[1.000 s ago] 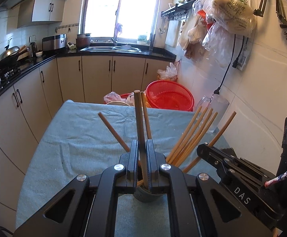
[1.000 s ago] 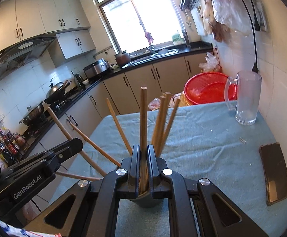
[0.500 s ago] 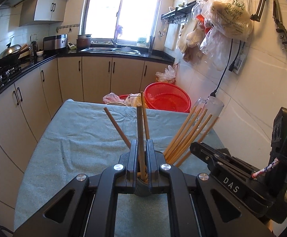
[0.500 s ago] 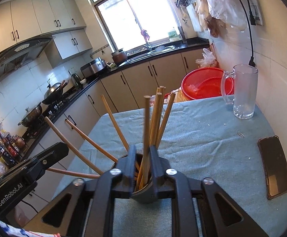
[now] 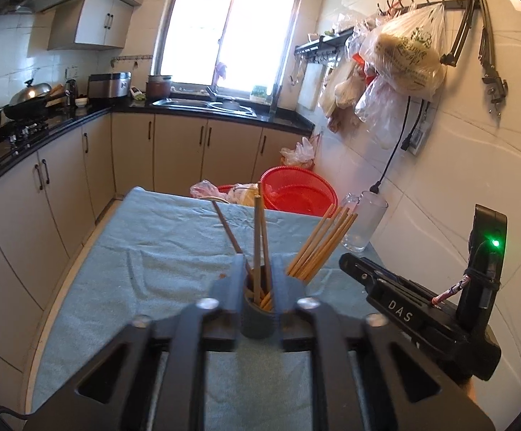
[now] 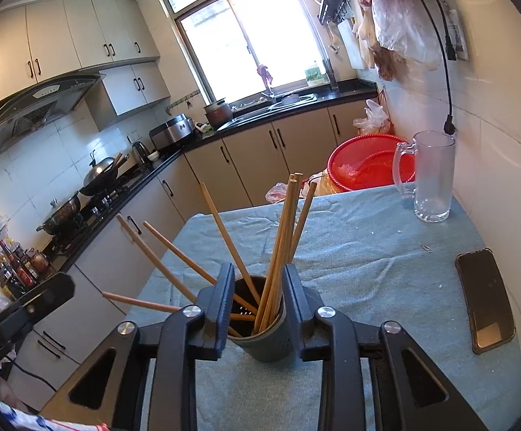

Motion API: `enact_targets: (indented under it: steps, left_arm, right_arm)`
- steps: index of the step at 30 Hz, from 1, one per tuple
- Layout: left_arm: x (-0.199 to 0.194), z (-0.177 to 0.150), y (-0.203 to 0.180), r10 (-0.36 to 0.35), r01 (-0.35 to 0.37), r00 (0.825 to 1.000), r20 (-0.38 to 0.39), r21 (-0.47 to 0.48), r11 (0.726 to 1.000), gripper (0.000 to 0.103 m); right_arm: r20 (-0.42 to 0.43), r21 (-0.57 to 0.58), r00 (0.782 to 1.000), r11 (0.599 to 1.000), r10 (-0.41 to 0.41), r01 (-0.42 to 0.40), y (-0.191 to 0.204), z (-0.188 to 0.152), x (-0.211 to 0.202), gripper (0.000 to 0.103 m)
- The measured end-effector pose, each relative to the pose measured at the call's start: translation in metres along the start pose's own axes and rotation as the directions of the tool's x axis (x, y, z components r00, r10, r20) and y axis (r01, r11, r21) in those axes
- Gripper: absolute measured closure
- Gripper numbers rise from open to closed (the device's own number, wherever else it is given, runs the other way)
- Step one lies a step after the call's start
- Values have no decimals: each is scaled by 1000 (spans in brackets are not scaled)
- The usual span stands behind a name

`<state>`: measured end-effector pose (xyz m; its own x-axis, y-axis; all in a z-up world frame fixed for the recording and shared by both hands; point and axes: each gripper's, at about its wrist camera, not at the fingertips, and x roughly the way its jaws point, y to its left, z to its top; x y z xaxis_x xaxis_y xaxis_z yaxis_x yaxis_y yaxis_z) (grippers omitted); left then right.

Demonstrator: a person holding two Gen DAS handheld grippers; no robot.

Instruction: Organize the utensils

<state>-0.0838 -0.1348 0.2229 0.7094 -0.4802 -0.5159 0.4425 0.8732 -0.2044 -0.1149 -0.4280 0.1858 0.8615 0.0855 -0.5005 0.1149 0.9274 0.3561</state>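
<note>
Several slender wooden chopsticks (image 6: 285, 237), round grey perforated holder (image 6: 271, 341), wrinkled blue cloth (image 6: 368, 262)

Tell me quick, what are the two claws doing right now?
Left gripper: open, holding nothing, fingers either side of the chopstick holder.
Right gripper: open, holding nothing, also straddling the holder.

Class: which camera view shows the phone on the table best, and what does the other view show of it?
The right wrist view: the phone lies in full sight on the blue cloth. The left wrist view shows none of it.

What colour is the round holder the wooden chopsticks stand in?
Dark grey. The round chopstick holder shows best in the right wrist view, between the open right gripper fingers.
</note>
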Motion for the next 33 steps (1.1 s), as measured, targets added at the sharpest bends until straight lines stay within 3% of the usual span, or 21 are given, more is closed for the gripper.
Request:
enact_targets:
  steps: [2,5,9,24,33]
  left_arm:
    - [-11,-2,3,28,-28,999,23,-5,1000,53]
    - [-26,-8,4,79,-80,995,56,23,997,49]
    - [-32,-19,6,119,-121,992,34,48,992,40]
    - [-35,-73,43,186,-191,977,-108,-31,981,38]
    - [-34,-93,52,220,-230,965,-144,-53,972,38]
  right_arm:
    - [8,-2,1000,1000,-4,4,1,-2,-8,69]
    - [13,-10,1000,1000,-15,15,2,-9,-20,68]
    - [7,-18,1000,999,-31,31,4,-18,-28,65]
    - [-50,3,996,997,-71,71,6,-61,-42,60]
    - [-71,-21,992,994,-104,103,13,-84,-47,58]
